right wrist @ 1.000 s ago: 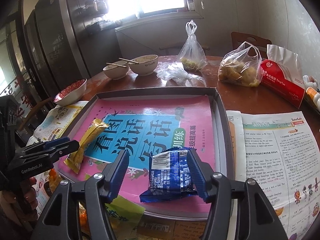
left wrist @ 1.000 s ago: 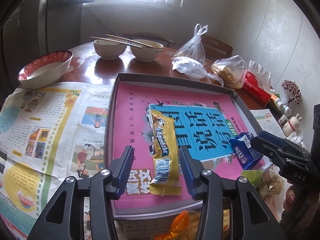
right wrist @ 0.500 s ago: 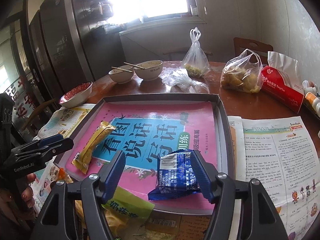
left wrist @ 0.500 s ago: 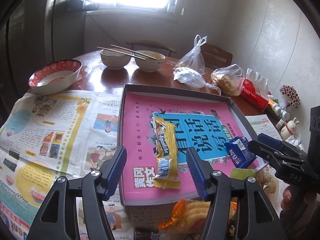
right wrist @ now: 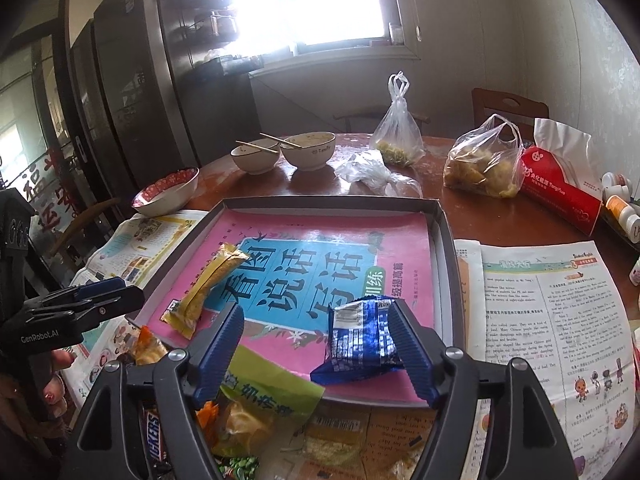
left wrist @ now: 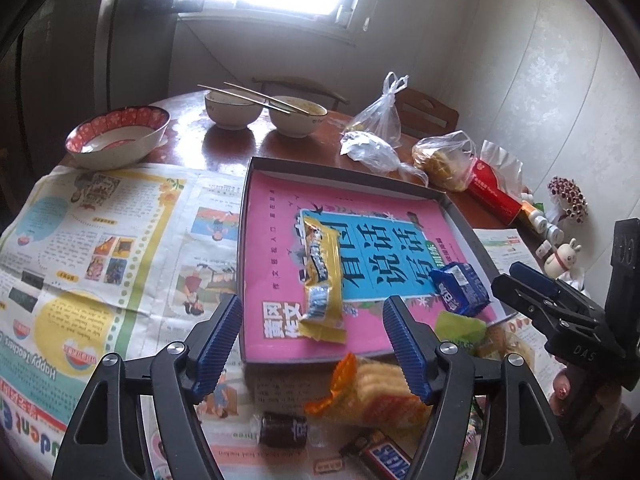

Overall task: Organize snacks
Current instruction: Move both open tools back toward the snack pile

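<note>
Both my grippers wide open, empty: left [left wrist: 312, 336] above yellow bar [left wrist: 322, 280], right [right wrist: 316, 344] straddling blue pack [right wrist: 362, 344], both snacks sitting in tray [right wrist: 444, 248].

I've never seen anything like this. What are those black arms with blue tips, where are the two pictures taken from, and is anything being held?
No robot here: a person holds a hand-operated claw in each hand, each carrying a wide-angle camera looking along its two fingers. One picture is from the left claw, the other from the right claw; each also sees the other claw at its edge. On the table, a shallow tray lined with a pink book cover holds a yellow snack bar and a blue packet. More snacks lie in front of it, such as a Snickers bar. Both claws are open; nothing is held, though the blue packet lies between the right claw's fingers.
</note>
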`<state>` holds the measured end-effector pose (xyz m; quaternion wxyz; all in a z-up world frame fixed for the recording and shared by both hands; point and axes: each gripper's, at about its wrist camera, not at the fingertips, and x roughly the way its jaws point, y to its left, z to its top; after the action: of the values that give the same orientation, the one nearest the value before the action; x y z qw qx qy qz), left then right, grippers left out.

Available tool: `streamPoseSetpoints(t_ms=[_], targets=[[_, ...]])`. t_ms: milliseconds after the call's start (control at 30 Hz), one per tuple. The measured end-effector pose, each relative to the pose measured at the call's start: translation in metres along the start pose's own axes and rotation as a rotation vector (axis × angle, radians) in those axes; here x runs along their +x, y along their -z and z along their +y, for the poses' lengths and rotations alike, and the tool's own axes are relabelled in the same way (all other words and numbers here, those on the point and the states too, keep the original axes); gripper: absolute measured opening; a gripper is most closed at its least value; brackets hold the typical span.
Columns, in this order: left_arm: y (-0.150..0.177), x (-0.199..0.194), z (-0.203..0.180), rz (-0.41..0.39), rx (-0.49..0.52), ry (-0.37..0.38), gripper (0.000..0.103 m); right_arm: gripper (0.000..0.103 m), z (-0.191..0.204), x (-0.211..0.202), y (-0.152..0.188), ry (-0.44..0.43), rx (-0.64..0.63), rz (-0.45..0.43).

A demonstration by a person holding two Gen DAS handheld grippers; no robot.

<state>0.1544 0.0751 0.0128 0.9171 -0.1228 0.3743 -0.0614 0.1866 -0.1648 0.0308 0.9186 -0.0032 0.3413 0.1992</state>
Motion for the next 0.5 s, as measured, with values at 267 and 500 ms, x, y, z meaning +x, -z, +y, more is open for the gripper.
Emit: streamPoseSetpoints(t_ms=[267, 500], targets=[[0.013, -0.011, -0.015, 0.023, 0.041, -0.016, 0.074, 0.074, 0.005, -0.019, 0.008, -0.004, -0.014, -0.013], [0.022, -0.019, -0.024, 0.031, 0.064, -0.033, 0.074, 0.075, 0.011, -0.034, 0.018, -0.011, -0.036, -0.014]])
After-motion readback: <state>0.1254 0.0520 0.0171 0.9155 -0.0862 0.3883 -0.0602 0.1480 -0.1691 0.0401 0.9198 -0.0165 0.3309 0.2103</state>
